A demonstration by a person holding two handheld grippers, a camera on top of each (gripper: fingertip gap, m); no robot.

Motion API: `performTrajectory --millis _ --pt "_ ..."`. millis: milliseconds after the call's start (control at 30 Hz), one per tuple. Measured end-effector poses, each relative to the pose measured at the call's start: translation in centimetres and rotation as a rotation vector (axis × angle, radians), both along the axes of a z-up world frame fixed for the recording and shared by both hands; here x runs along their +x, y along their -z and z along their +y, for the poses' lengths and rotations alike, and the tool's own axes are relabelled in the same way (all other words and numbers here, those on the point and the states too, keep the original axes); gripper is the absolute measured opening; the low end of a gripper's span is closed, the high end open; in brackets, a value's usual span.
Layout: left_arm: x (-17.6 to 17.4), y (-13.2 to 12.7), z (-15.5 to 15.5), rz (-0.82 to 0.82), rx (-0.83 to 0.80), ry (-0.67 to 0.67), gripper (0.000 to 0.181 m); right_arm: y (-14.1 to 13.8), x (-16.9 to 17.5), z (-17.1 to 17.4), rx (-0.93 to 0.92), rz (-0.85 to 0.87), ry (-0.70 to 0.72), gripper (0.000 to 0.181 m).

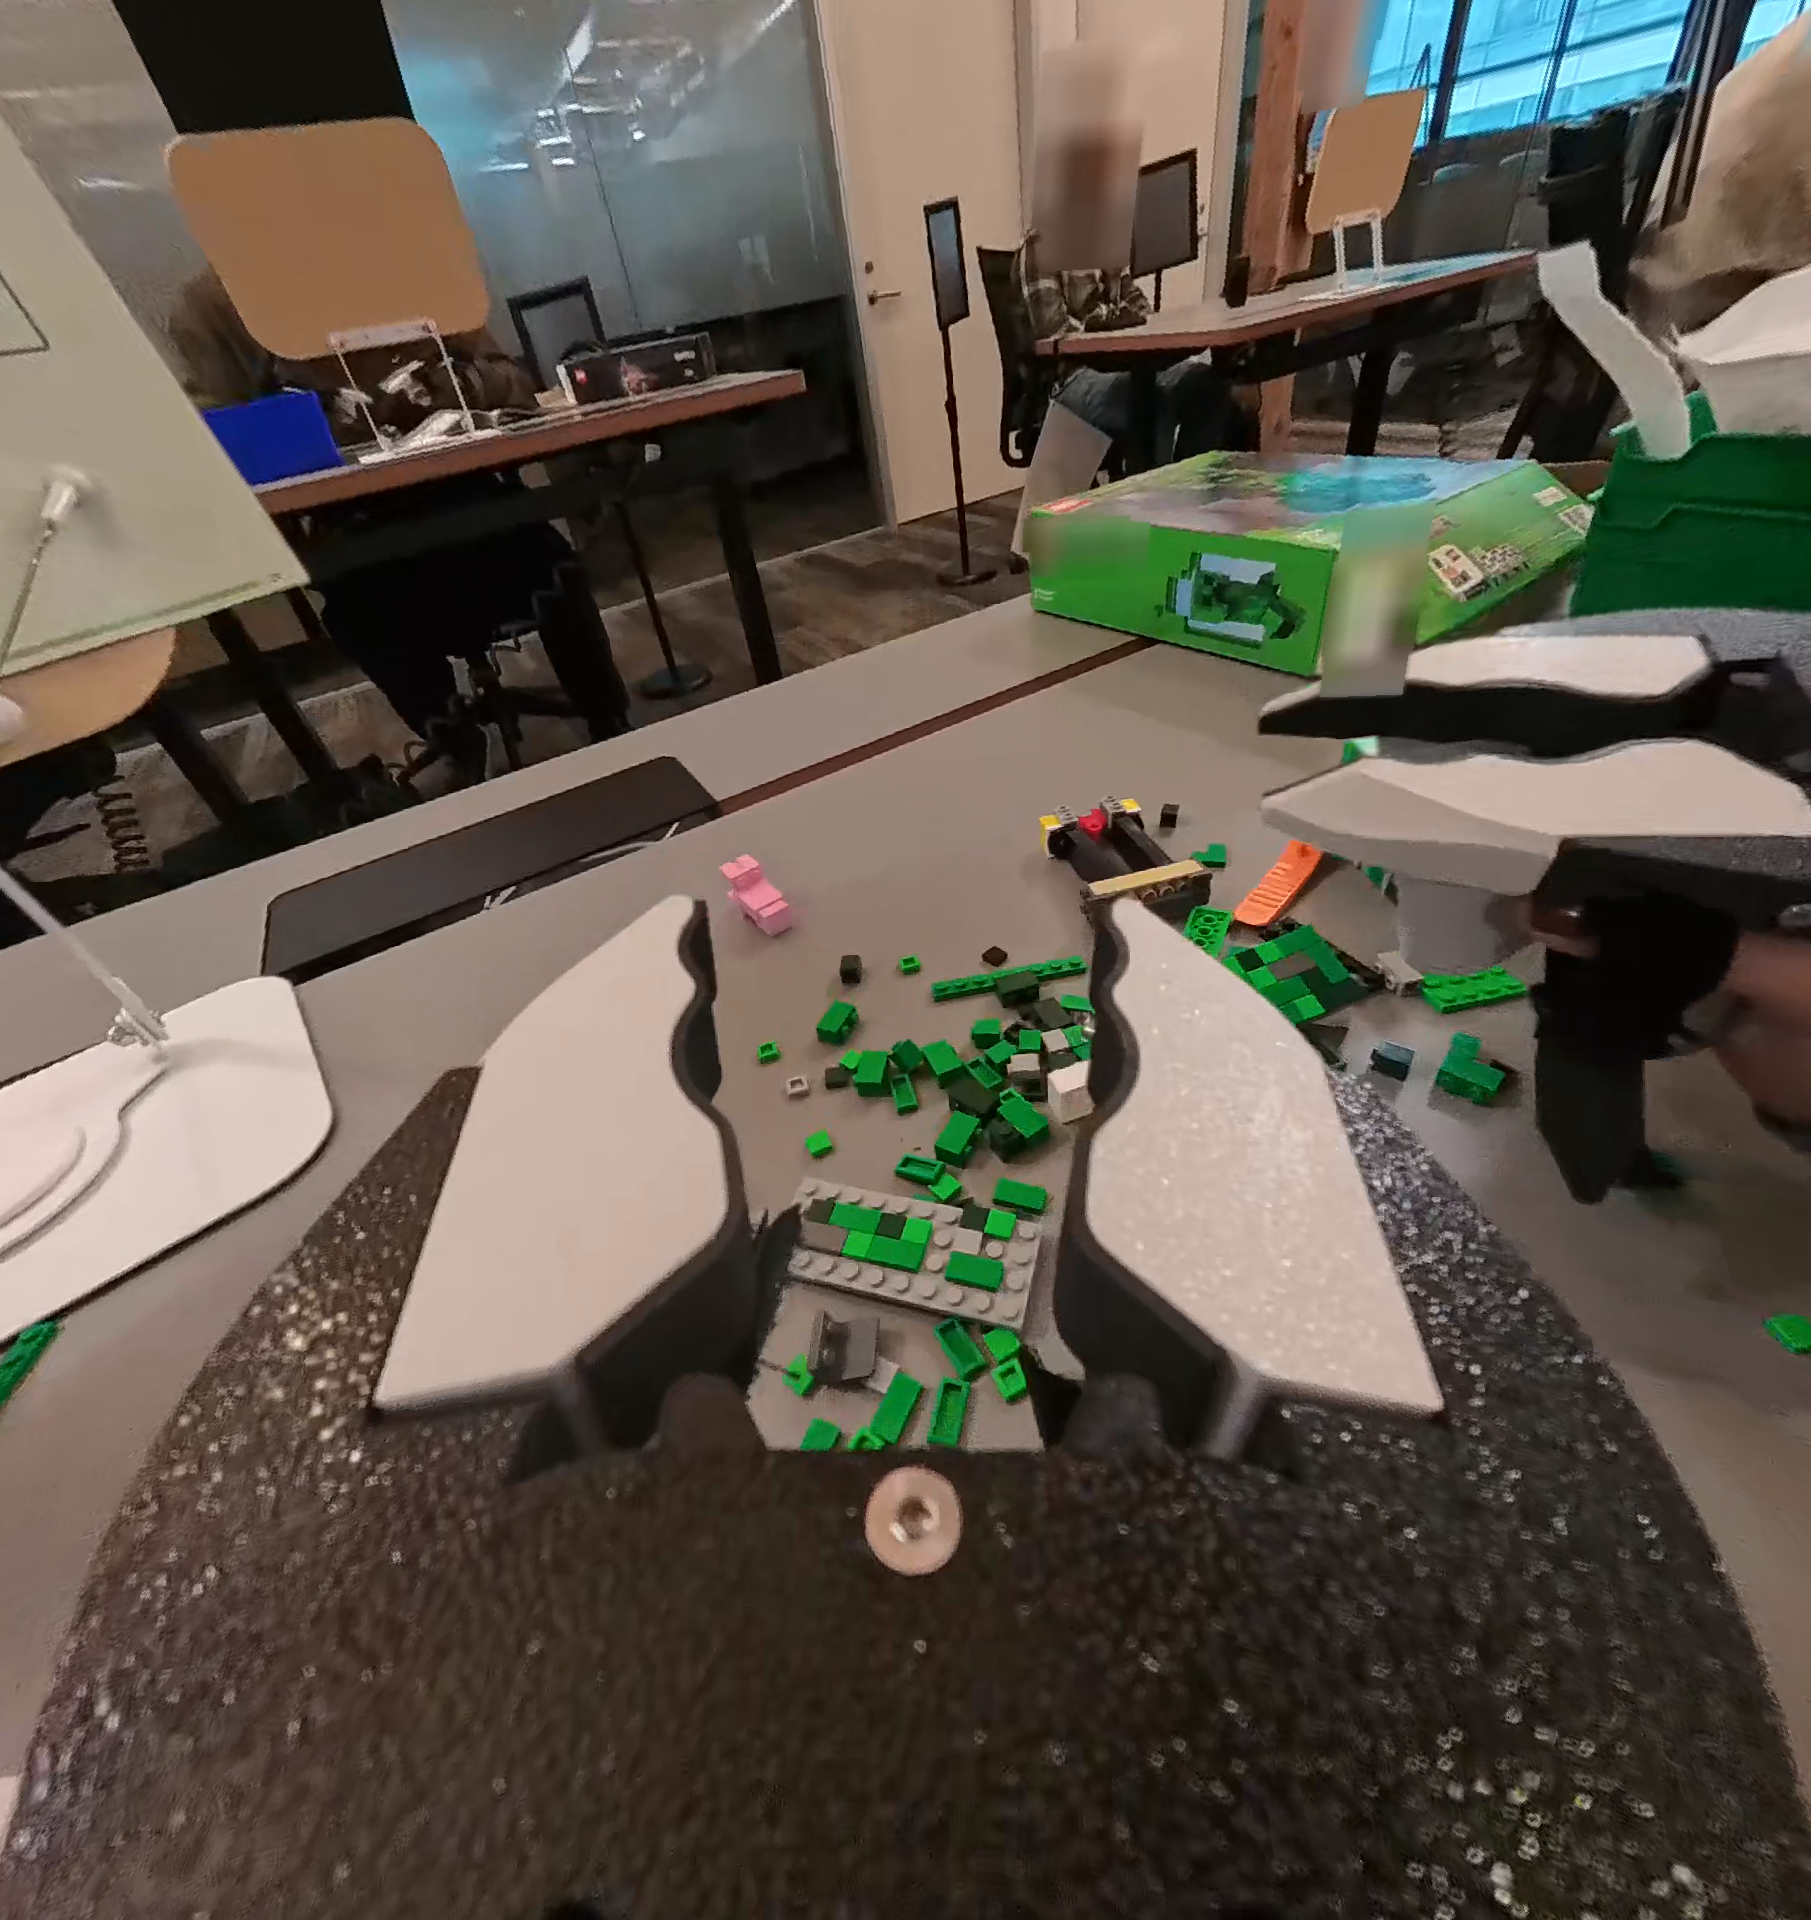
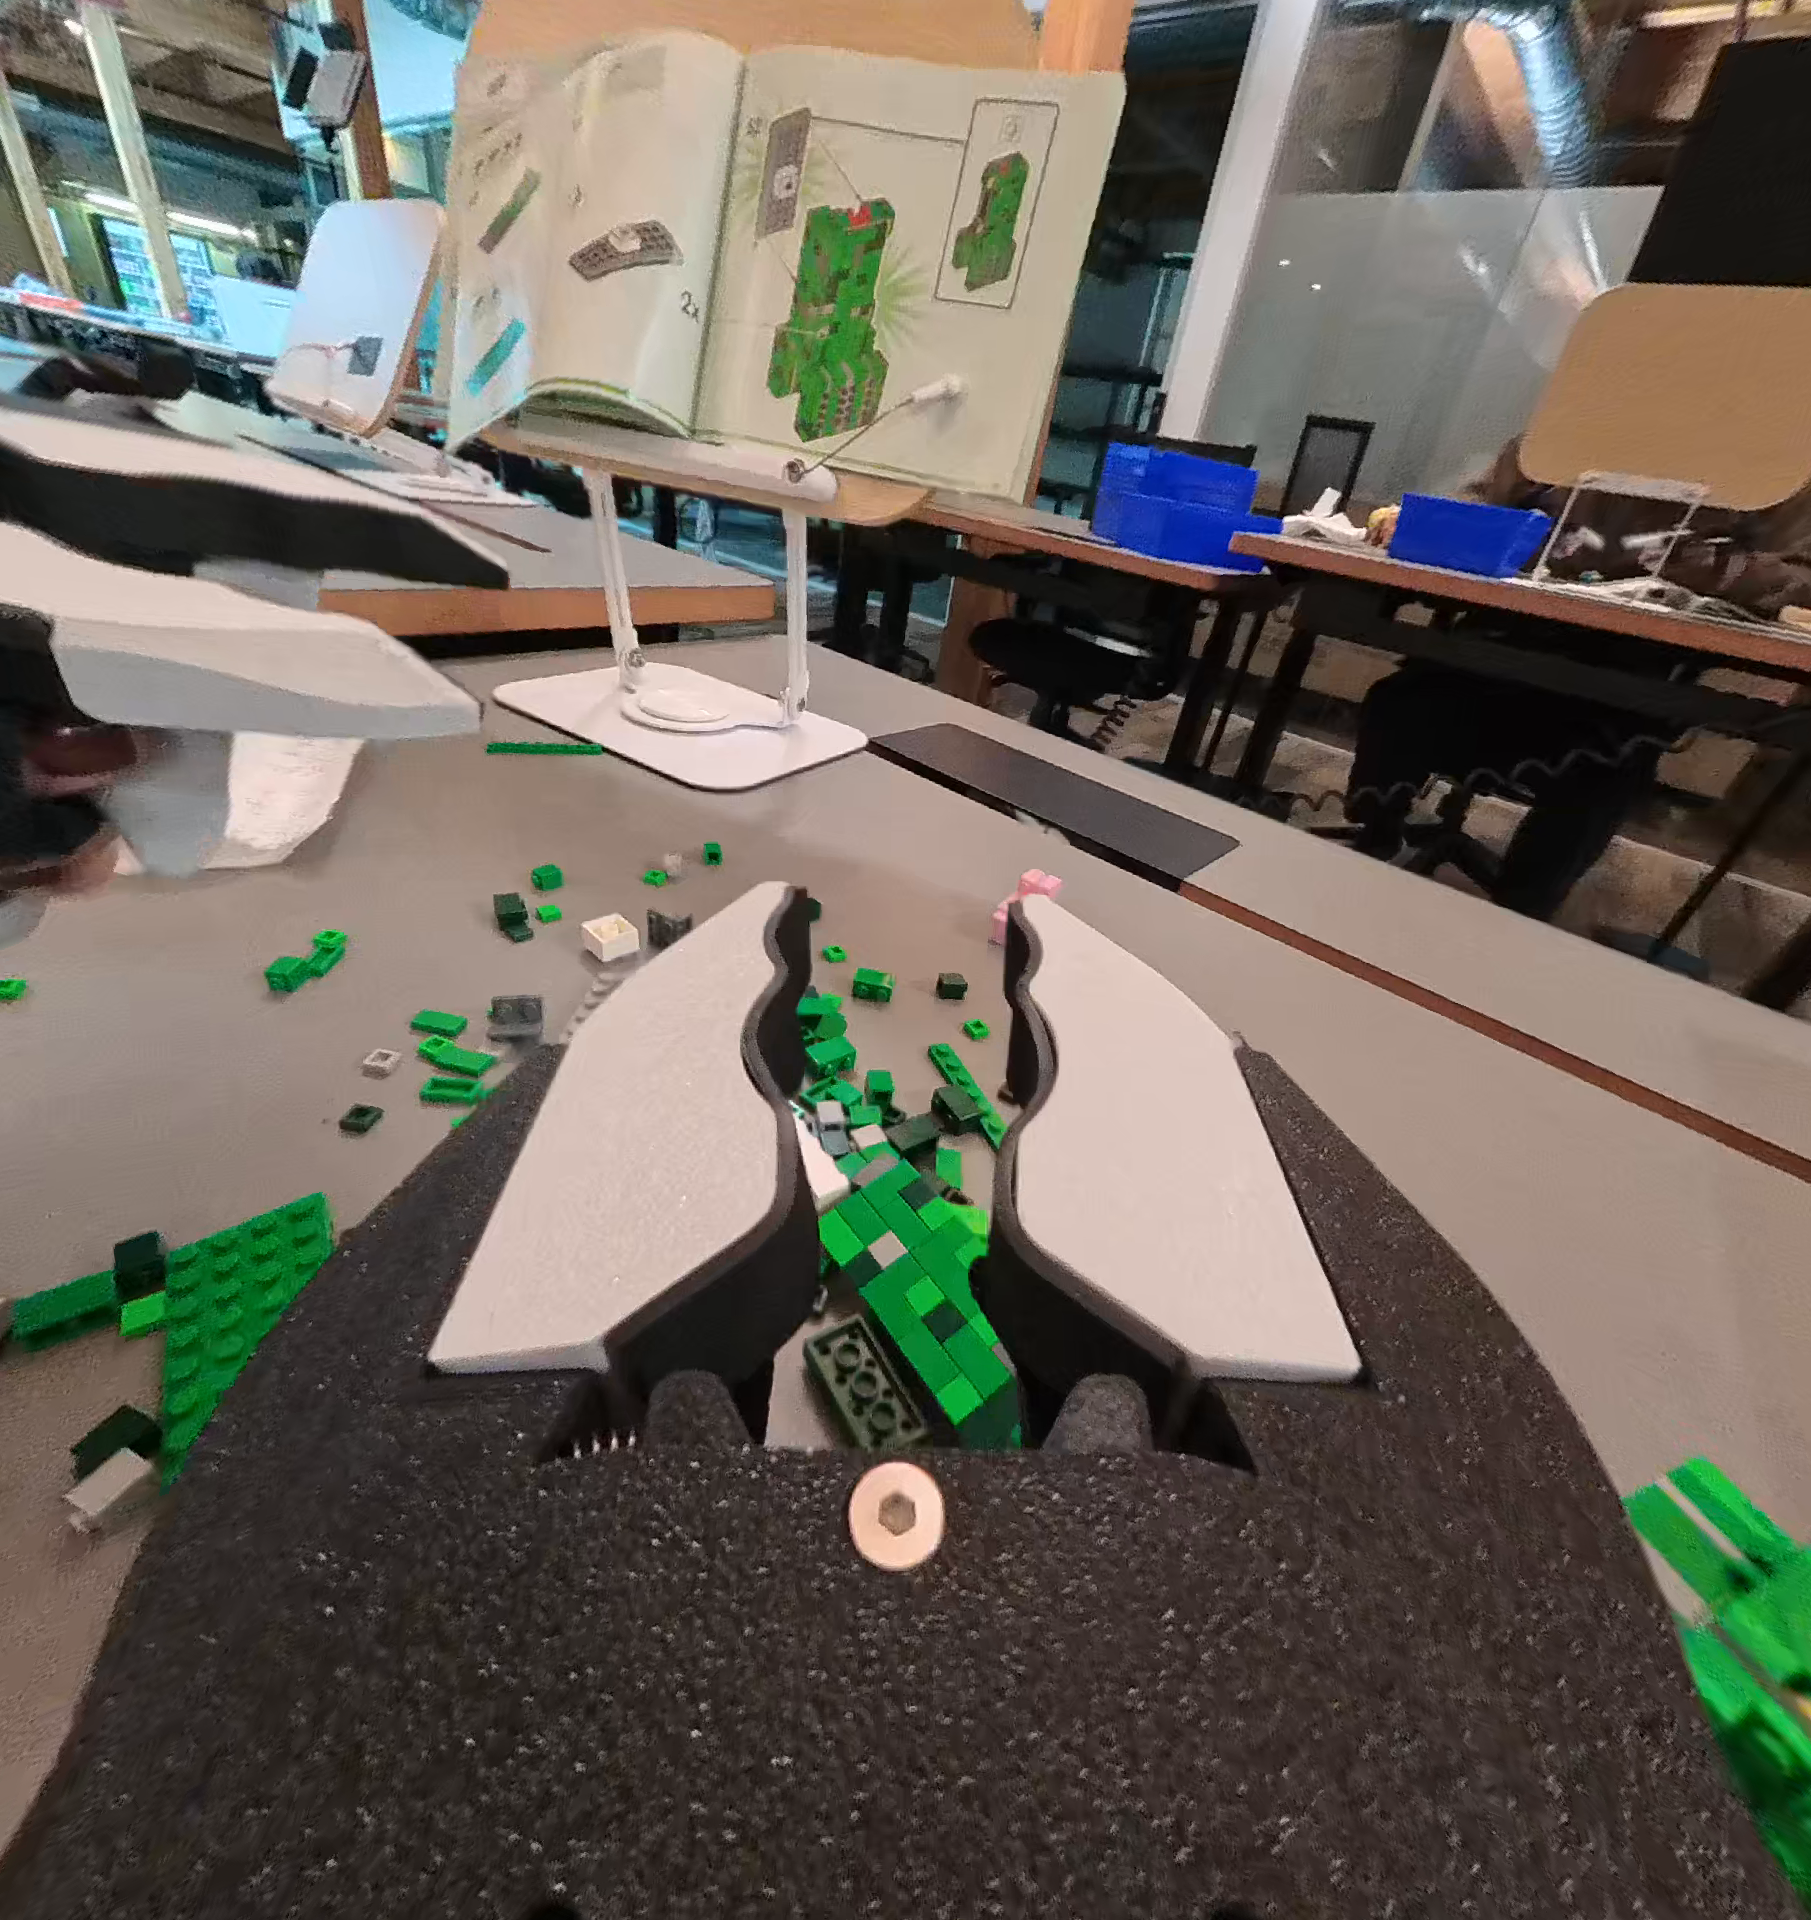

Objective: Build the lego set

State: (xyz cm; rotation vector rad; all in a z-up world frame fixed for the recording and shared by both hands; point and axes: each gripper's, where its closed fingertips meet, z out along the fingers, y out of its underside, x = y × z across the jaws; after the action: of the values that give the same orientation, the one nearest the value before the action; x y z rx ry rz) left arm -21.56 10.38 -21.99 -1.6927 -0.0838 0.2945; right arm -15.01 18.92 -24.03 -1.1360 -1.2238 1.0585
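The left gripper point(image 1: 906, 925) hangs above the grey table point(image 1: 527, 935), pitched forward and down, its jaws spread wide with nothing between them. Straight below the gap lies a grey studded plate point(image 1: 911, 1252) partly tiled in green, and beyond it a loose pile of green bricks point(image 1: 968, 1081). A pink pig figure point(image 1: 757, 894) stands just past the left fingertip, and a black-and-yellow assembly point(image 1: 1124, 847) lies farther out, near an orange brick separator point(image 1: 1280, 885).

The right gripper point(image 2: 906, 909) also points down at the table, jaws open and holding nothing. Between its fingers, low in the gap, lies a green mosaic-patterned assembly point(image 2: 916, 1278) with a dark green brick point(image 2: 865, 1387) just beside it. A green wedge plate point(image 2: 231, 1299) lies to its left, and a white brick point(image 2: 610, 933) sits farther out. In the left wrist view this gripper comes in from the right, turned sideways, with a hand point(image 1: 1784, 1023) wrapped round its grip.

An open instruction booklet point(image 2: 776, 260) rests on a white stand point(image 2: 693, 717) at the far side of the table, and the green set box point(image 1: 1296, 556) lies at another edge.
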Motion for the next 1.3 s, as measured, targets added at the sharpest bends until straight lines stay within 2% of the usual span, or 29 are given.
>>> performTrajectory --millis 233,400,600,733,767,800,867,1033,1133,1300 --pt "-1.3 0.5 3.7 0.113 -0.033 0.045 0.068 0.3 0.7 0.5 -0.024 0.023 0.04 0.038" --pt "-1.4 2.8 4.9 0.214 -0.027 0.161 0.064 -0.3 1.5 1.3 -0.024 0.092 0.108 0.035" --pt "-3.1 3.7 3.5 0.24 0.045 0.172 0.058 1.0 1.3 1.4 0.061 0.062 0.154 0.034" --pt "-4.8 1.7 -0.3 0.294 0.188 0.054 0.046 1.2 1.6 1.5 0.122 0.062 0.196 0.033" --pt "-5.1 1.2 -1.1 0.294 0.211 0.031 0.048 1.5 1.6 1.6 0.127 0.047 0.198 0.033" --pt "-5.3 2.0 -1.4 0.252 0.188 0.029 0.051 1.7 1.5 1.6 0.125 0.036 0.198 0.033" --pt "-5.9 3.4 -1.4 0.142 0.119 0.022 0.057 1.7 1.6 1.9 0.116 0.037 0.211 0.034" --pt "-5.9 4.3 -1.5 0.01 0.101 0.04 0.066 1.8 1.5 1.8 0.117 0.034 0.201 0.033" --pt "-5.2 4.6 -1.1 0.018 0.086 0.066 0.066 1.8 1.4 1.5 0.145 0.031 0.192 0.033" --pt "-2.7 5.2 -0.5 0.051 0.05 0.203 0.065 1.9 1.3 1.0 0.171 0.023 0.16 0.032"
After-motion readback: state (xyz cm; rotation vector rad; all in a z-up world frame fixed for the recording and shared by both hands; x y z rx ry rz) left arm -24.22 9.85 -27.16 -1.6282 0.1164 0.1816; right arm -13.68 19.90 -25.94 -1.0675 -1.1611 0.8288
